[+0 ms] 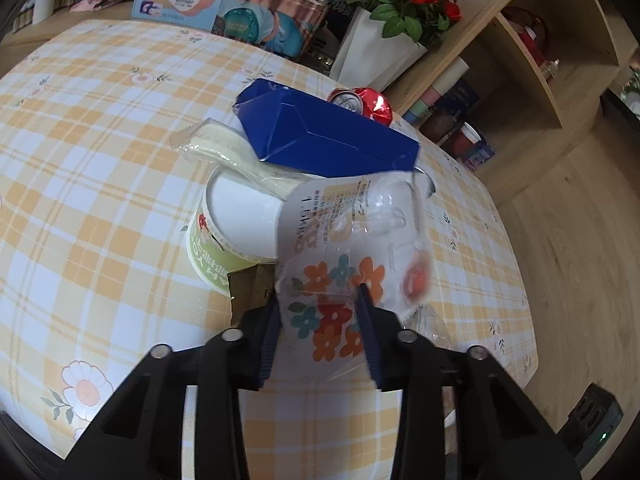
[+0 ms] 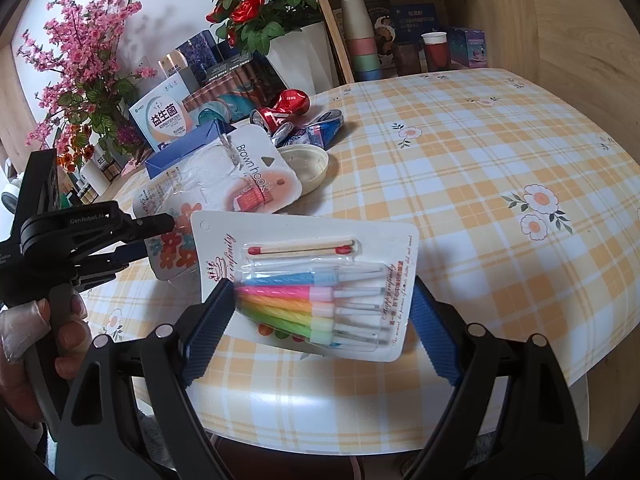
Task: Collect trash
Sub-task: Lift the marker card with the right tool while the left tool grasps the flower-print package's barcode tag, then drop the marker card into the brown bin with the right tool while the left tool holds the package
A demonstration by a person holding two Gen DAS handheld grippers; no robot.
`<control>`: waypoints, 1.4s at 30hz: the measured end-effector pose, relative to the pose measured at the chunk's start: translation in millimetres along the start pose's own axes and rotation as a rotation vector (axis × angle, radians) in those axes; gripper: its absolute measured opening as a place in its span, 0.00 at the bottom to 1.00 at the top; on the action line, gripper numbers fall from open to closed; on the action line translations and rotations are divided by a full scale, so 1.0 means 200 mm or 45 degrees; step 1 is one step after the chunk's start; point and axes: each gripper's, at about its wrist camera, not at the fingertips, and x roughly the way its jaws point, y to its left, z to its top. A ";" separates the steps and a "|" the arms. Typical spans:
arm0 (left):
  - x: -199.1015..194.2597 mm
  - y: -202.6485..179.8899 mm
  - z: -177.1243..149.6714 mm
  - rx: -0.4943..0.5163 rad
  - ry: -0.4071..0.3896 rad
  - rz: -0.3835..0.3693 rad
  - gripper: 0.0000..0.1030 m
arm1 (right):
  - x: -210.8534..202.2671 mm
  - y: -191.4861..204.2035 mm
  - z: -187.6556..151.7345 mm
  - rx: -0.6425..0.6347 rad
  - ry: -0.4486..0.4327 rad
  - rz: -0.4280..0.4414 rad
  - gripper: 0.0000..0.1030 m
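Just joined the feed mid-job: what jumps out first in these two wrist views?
In the right wrist view, the candle pack, with rainbow candles and matches, lies between the open right gripper's fingers at the table's near edge. In the left wrist view, the left gripper pinches a flowered hook blister pack, with a blue carton and a crushed red can piled behind it.

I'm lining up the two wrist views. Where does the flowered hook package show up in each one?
Left wrist: the hook package sits centre, low, between the left gripper's fingers.
Right wrist: the same package lies left of centre, behind the candle card.
Shared landmark: the blue carton just behind it.
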 end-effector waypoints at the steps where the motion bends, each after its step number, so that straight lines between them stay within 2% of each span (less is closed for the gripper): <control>1: -0.02 -0.01 -0.01 0.023 -0.014 0.015 0.30 | 0.00 0.00 0.00 0.002 -0.004 0.000 0.82; 2: -0.04 -0.03 -0.01 0.042 -0.029 0.016 0.27 | -0.01 0.00 0.00 0.004 -0.009 0.001 0.82; 3: -0.05 -0.04 -0.01 0.063 -0.032 -0.005 0.14 | -0.01 0.00 0.01 0.006 -0.013 0.002 0.82; 12: -0.17 -0.19 -0.05 0.243 -0.097 -0.059 0.05 | -0.06 0.00 0.01 0.007 -0.043 0.010 0.82; 17: -0.25 -0.26 -0.07 0.306 -0.143 -0.098 0.03 | -0.10 -0.01 0.02 0.019 -0.063 0.010 0.82; 26: -0.41 -0.31 -0.10 0.334 -0.213 -0.154 0.03 | -0.16 -0.01 0.04 0.028 -0.095 0.015 0.82; 42: -0.91 -0.19 -0.26 0.299 -0.336 -0.176 0.03 | -0.35 0.13 0.02 -0.067 -0.137 0.047 0.82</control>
